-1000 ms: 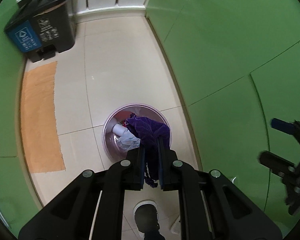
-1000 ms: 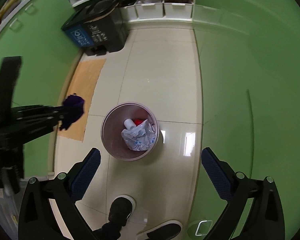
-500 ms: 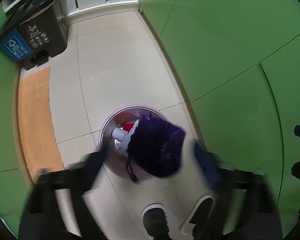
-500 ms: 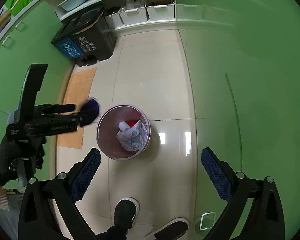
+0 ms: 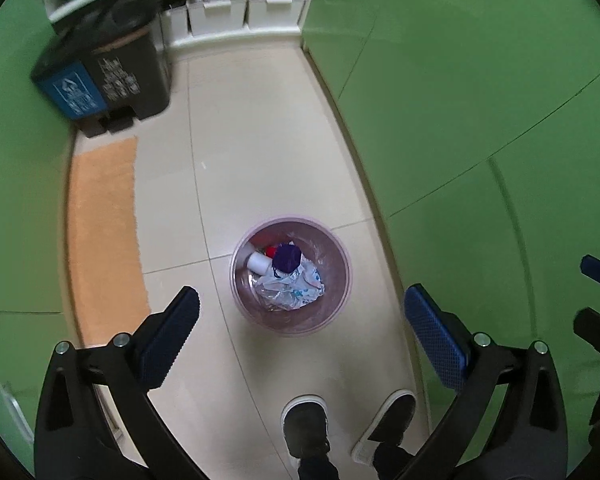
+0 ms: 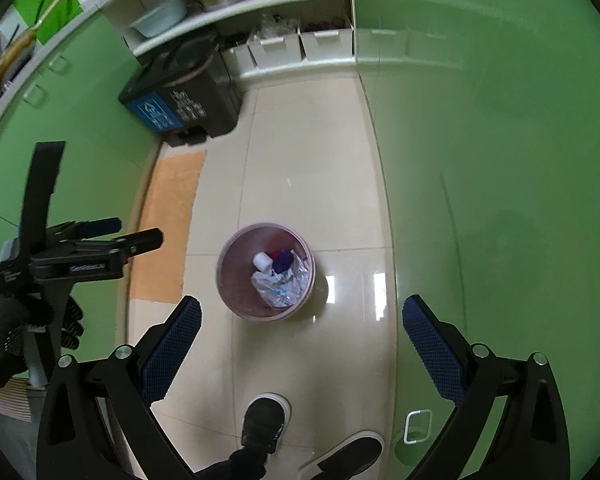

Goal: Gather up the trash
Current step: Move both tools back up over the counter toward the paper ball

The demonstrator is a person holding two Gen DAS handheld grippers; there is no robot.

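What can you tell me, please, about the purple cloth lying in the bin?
The purple cloth is a dark, soft-looking bundle, bunched into a rounded lump with a thin strand trailing from it. It lies inside the round pink bin on the tiled floor, on top of the other trash. It rests against a white cup and on a crumpled clear plastic bag. No gripper touches it.

Green cabinets (image 5: 480, 120) flank a beige tiled floor (image 5: 252, 128) with an orange mat (image 5: 104, 232).
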